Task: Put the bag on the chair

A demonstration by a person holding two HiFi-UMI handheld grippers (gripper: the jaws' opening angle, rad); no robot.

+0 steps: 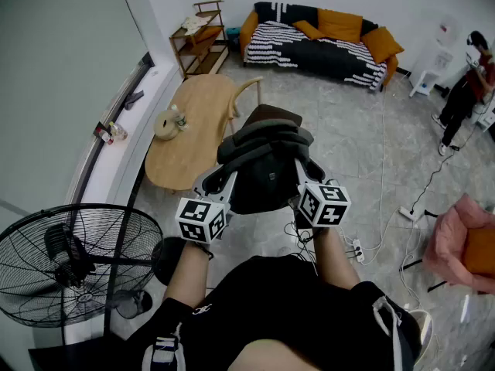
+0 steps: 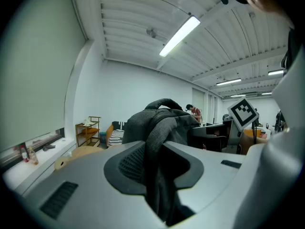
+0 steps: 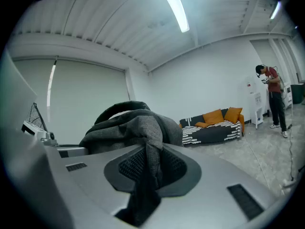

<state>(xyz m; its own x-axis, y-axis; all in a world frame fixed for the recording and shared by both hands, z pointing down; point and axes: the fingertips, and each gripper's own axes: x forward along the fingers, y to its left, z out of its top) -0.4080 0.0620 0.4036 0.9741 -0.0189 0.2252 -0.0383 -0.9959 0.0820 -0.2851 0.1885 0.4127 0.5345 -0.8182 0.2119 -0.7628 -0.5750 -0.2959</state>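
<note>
A dark grey bag (image 1: 264, 165) hangs in the air in front of me, held up from both sides. My left gripper (image 1: 223, 176) is shut on a fold of its fabric, which runs down between the jaws (image 2: 157, 175). At the bag's other side my right gripper (image 1: 303, 170) is likewise shut on a strip of its cloth (image 3: 147, 175). The bag (image 2: 162, 120) (image 3: 128, 125) bulges just above both pairs of jaws. A chair (image 1: 271, 114) with a brown seat and a curved wooden back stands just beyond the bag, partly hidden by it.
A rounded wooden table (image 1: 193, 141) sits left of the chair. A big floor fan (image 1: 69, 261) stands near my left. A power strip with cables (image 1: 357, 247) lies on the floor to the right, a pink armchair (image 1: 464, 242) beyond. Sofa (image 1: 317, 41) and a person (image 1: 468, 91) are far off.
</note>
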